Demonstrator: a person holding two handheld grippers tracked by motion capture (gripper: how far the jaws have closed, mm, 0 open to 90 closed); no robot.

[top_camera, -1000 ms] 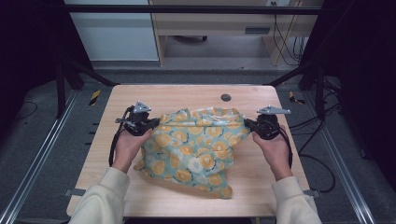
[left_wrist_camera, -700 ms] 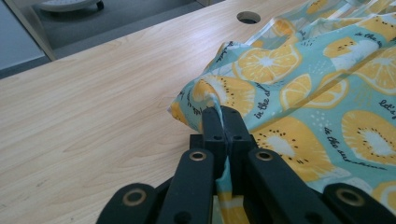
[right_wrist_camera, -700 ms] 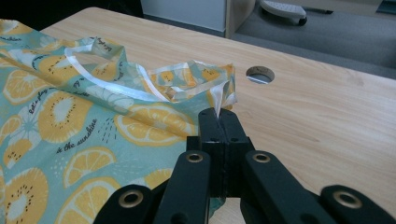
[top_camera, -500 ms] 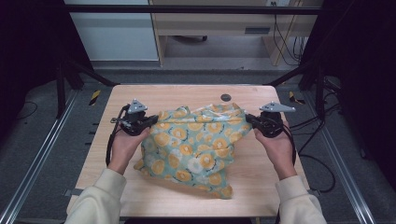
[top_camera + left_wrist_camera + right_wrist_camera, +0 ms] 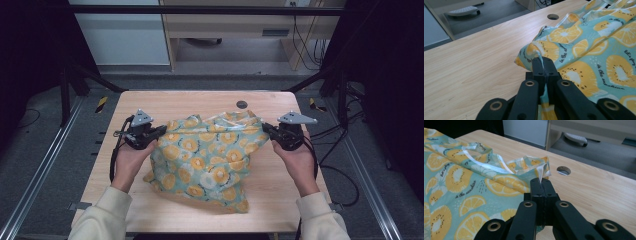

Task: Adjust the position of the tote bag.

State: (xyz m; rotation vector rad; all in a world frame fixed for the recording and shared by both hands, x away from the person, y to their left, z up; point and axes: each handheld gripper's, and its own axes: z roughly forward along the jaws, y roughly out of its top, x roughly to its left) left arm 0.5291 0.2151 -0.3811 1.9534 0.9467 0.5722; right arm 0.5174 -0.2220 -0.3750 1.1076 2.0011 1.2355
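On the table, the near end of the cloth lies slack while the left gripper and right gripper each pinch a far corner, pulled apart, probably to spread it flat.

Printed cloth — thin, soft (glossy ribbon trim); table — smooth matt wood.

This looks like a lab: a wooden counter sits in a metal frame, with cables at 1 o'clock.
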